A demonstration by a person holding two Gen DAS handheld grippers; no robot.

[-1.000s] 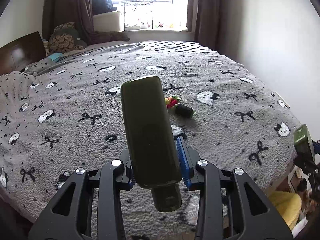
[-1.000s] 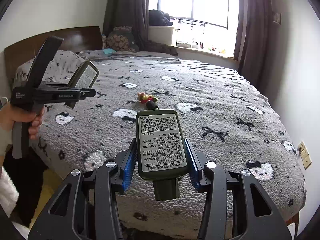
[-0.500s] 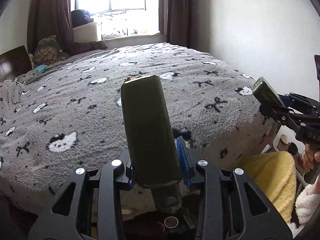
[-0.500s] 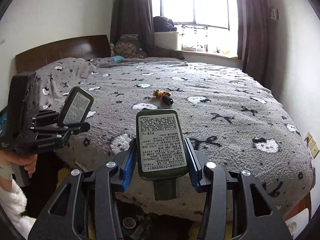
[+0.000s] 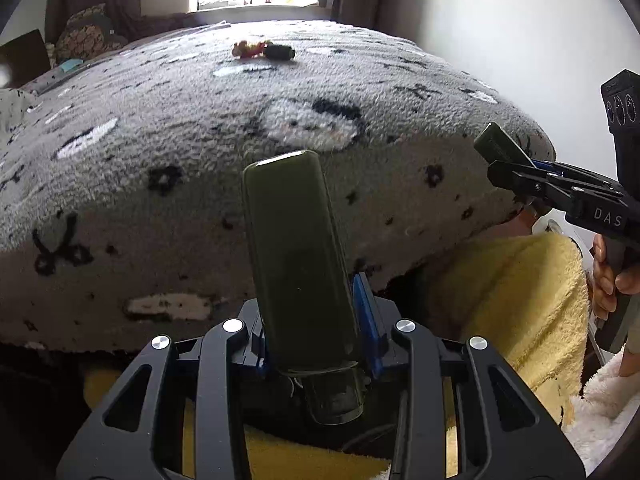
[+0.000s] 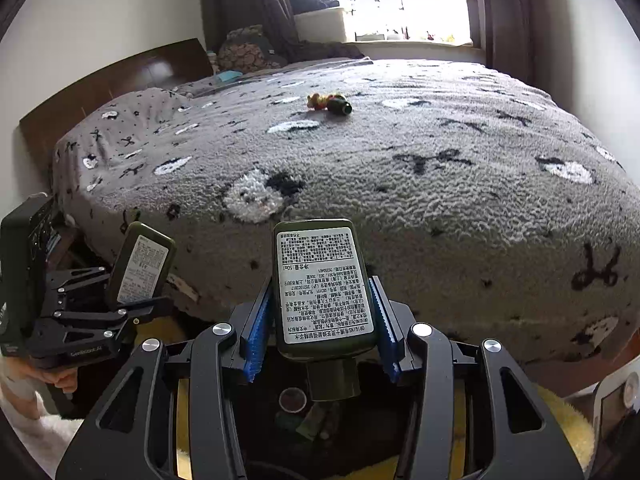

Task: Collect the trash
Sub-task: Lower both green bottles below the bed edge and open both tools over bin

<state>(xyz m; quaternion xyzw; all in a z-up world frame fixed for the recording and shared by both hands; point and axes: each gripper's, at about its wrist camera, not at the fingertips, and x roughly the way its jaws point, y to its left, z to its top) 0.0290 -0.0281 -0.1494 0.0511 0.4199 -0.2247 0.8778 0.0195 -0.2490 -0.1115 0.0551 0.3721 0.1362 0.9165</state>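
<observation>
Tubes: left gripper [image 5: 316, 320] clamps one dark green tube [image 5: 298, 264], right gripper [image 6: 322, 328] clamps the labelled tube [image 6: 322, 284]; we should centre both above the bin opening [image 6: 304, 412] at the bed [image 6: 400, 184] foot before releasing

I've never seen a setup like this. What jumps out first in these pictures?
Two matching dark green bottles, each gripped cap-down at the foot of the bed: one bottle in the left claw, the labelled bottle in the right claw. Behind them spreads a grey fleece blanket with a small dark bottle beside a colourful toy.
</observation>
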